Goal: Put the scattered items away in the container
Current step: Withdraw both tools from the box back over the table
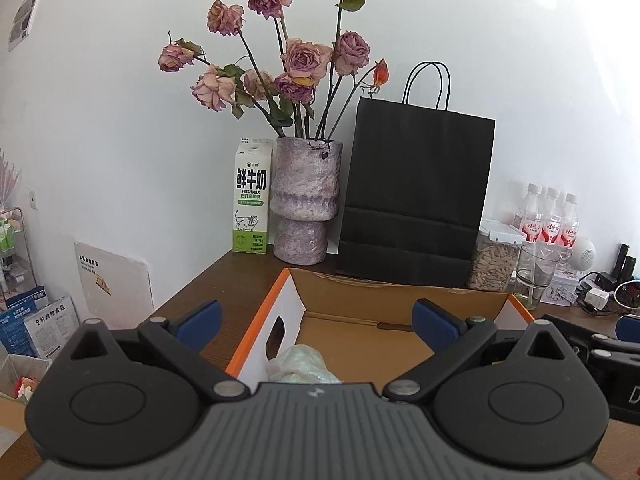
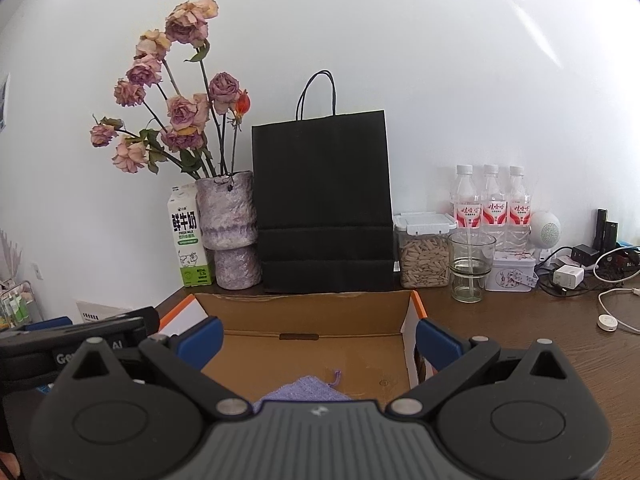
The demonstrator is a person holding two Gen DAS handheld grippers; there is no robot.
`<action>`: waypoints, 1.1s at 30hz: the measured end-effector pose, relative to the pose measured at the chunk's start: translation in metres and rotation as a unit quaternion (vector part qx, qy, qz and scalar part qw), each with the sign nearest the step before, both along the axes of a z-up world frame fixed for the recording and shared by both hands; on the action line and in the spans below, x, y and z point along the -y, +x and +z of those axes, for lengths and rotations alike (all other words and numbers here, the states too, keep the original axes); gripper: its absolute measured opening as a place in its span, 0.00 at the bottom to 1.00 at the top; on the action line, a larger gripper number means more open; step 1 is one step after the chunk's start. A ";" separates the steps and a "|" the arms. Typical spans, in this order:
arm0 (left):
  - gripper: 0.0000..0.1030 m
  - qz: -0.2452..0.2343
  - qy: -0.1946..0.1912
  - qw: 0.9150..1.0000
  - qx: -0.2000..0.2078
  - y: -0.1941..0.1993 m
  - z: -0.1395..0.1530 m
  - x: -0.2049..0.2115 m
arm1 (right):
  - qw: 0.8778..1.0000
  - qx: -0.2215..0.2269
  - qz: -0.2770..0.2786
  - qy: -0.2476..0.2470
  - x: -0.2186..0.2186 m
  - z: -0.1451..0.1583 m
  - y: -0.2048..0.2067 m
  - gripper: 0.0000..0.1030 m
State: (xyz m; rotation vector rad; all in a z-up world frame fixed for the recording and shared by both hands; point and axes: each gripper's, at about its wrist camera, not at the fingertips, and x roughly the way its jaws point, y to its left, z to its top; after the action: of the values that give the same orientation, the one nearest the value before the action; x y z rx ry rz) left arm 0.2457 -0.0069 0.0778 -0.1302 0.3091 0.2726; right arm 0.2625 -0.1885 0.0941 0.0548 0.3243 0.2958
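Hovering over the open cardboard box (image 2: 312, 352), both grippers have their blue-padded fingers spread wide with nothing between them. The left gripper (image 1: 316, 320) sits above the box's left end, where a pale crumpled plastic bag (image 1: 300, 364) lies inside against the white wall with the oval hand-hole. The right gripper (image 2: 318, 334) faces the box floor, and a lilac knitted pouch (image 2: 304, 388) with a small cord rests there just ahead of its body. Both items seem to lie wholly inside, though each gripper's housing hides their near edges, so that is a guess. The wooden table (image 2: 500, 328) near the box shows no loose item in these views; the glass cup (image 2: 470, 268) and seed jar (image 2: 424, 252) stand well apart behind. To finish well, lift both grippers straight up, fingers kept wide so the pads do not snag the pouch cord or the bag, then scan the table for leftovers.
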 end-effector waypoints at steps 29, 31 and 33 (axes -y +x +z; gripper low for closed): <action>1.00 -0.010 0.000 1.000 -0.021 -0.190 -0.014 -0.072 | 0.994 -0.070 0.012 -0.082 0.068 -0.051 -0.179 1.00; 1.00 -0.012 0.001 0.999 -0.036 -0.199 -0.025 -0.075 | 0.992 -0.092 0.018 -0.088 0.066 -0.064 -0.187 1.00; 1.00 -0.013 0.004 0.999 -0.051 -0.208 -0.036 -0.077 | 0.989 -0.111 0.024 -0.096 0.063 -0.076 -0.191 1.00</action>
State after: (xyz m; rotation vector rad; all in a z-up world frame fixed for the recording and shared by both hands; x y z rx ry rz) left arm 0.0379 0.0700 0.0422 -0.1037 0.4110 0.2555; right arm 0.0714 -0.2518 0.0181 -0.1104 0.5736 0.3050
